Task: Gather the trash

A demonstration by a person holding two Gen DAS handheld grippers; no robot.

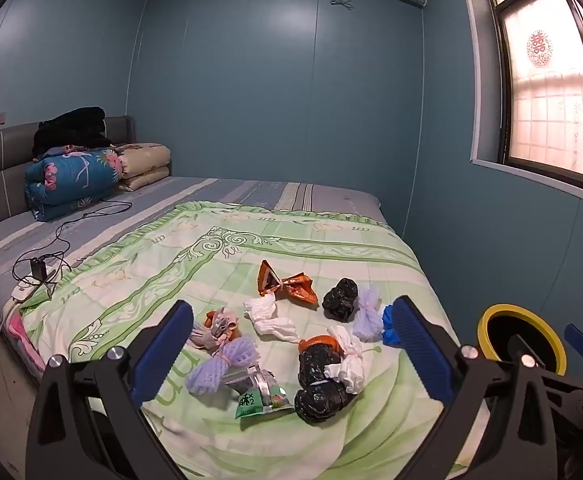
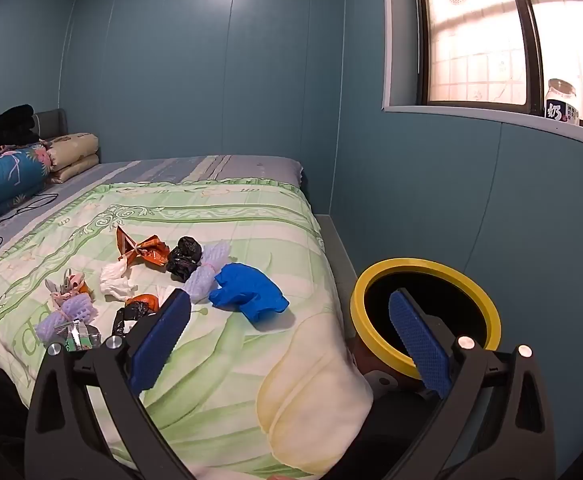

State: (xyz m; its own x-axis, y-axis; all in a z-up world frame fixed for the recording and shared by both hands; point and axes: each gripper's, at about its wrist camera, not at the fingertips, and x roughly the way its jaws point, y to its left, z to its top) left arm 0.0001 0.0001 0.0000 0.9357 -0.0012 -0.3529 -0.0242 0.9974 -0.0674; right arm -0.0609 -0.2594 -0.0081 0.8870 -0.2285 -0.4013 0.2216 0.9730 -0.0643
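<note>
Both the left claw [image 1: 291, 340] and right claw [image 2: 291, 332] stand wide and empty; the crumpled blue plastic glove [image 2: 247, 292] looks light and limp, best pinched at its bunched middle

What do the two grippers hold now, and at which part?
Nothing is held. The left gripper and the right gripper are both open, with nothing between their fingers. The trash lies on the bed.

Around the trash pile [image 1: 291, 336] the quilt [image 1: 219, 256] lies bare on the far and right sides, giving open passage. The bin [image 2: 425, 314] stands right of the pile, off the bed edge, mouth unblocked. Cables [image 1: 47, 264] clutter the sheet far left of the pile.
</note>
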